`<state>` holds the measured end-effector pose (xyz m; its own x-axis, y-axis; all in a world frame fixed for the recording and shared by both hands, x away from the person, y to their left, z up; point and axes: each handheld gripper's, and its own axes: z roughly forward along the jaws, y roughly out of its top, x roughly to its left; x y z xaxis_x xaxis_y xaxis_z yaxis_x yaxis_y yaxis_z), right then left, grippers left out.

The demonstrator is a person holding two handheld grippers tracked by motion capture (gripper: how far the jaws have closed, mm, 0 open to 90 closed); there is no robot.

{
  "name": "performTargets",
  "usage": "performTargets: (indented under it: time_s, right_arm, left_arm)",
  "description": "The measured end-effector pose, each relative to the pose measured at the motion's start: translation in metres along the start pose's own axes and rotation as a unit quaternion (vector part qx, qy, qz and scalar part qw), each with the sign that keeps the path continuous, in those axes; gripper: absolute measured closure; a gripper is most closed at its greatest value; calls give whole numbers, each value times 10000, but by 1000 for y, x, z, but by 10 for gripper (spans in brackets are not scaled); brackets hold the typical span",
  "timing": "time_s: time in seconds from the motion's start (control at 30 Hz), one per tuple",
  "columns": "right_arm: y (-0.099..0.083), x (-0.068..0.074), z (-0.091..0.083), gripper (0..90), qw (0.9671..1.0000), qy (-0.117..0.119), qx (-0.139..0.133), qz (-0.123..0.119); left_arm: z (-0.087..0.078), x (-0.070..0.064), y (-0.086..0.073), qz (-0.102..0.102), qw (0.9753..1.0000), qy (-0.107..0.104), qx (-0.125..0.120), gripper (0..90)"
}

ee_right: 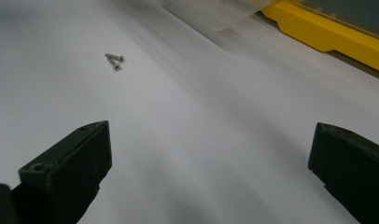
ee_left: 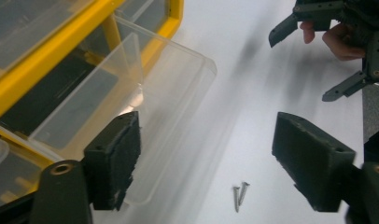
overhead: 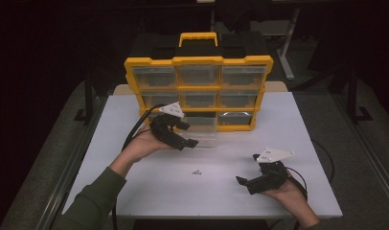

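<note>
Steel screws (overhead: 197,172) lie side by side, long axes across the table (overhead: 303,143); both grippers' jaws spread, released

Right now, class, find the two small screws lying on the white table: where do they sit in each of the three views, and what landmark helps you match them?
High view: the screws lie at lower centre, on the table between the two grippers.
Left gripper view: bottom centre, between the open jaws.
Right gripper view: upper left, beyond the open jaws.
Shared landmark: the pulled-out clear drawer of the yellow organiser.
</note>
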<state>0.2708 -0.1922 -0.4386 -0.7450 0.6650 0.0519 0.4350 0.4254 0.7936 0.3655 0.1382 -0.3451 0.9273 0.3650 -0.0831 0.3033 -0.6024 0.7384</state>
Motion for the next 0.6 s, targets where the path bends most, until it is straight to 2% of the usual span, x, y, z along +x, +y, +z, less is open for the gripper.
performTargets:
  time_s: [0.23, 0.6]
  right_arm:
    - [0, 0, 0, 0, 10000, -4, 1, 0]
    - [0, 1, 0, 0, 10000, -4, 7, -9]
  left_arm:
    - [2, -10, -9, 27, 10000, 54, 8, 145]
    - [14, -23, -28, 85, 10000, 18, 39, 108]
